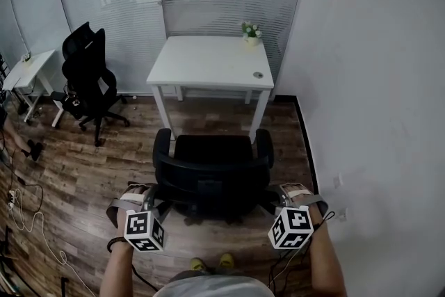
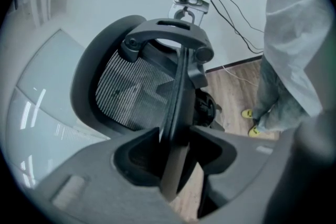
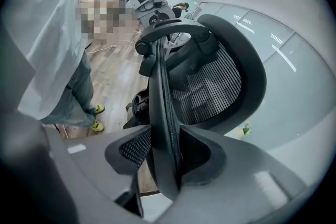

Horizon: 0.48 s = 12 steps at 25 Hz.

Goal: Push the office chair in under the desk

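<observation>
Wood floor bears desk, office chair; cables at left.

The office chair stands on the floor just before the worktop, seat toward it and backrest toward the person. The left claw is clamped on the backrest's left edge and the right claw on its right edge. A potted plant sits on the worktop's far right corner; well to the left stand a second chair and, beyond it, a small table.

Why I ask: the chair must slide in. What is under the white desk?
Under the white desk, only its legs and wooden floor show; the tabletop hides the space further back.
</observation>
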Tool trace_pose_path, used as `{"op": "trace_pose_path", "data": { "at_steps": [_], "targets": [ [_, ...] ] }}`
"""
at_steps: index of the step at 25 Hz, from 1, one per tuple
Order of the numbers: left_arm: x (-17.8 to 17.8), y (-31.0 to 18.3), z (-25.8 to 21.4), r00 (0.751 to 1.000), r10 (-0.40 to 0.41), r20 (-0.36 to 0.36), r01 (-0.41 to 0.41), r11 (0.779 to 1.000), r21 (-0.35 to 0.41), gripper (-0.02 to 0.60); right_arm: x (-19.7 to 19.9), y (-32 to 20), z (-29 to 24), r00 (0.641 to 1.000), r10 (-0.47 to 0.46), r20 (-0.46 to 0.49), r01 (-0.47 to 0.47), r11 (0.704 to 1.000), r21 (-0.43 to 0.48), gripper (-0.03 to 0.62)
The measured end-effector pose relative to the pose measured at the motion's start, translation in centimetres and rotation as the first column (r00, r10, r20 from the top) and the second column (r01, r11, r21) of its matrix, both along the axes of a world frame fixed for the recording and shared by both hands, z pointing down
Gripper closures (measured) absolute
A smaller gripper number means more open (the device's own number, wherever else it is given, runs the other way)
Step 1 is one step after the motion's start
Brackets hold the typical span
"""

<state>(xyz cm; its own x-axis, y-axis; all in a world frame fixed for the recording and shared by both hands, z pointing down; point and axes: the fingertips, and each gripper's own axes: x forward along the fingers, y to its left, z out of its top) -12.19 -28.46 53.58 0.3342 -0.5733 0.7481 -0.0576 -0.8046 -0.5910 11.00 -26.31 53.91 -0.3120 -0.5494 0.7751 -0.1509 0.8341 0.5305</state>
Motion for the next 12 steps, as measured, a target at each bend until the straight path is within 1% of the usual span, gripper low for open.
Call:
{"op": "trace_pose_path", "data": {
  "at_steps": [5, 12],
  "targets": [
    [-0.6, -3.1, -0.4, 0.999, -0.022, -0.024, 0.023, 0.999, 0.026, 0.396, -0.6, -3.0, -0.4, 1.0, -0.007, 0.008, 0.007, 1.0, 0.015, 0.431],
    [-1.1, -8.6, -0.5, 0.999, -0.009, -0.042, 0.01, 1.0, 0.024, 0.394, -1.2, -8.3, -0.6, 1.0, -0.011, 0.014, 0.011, 1.0, 0.01, 0.431]
  ]
}}
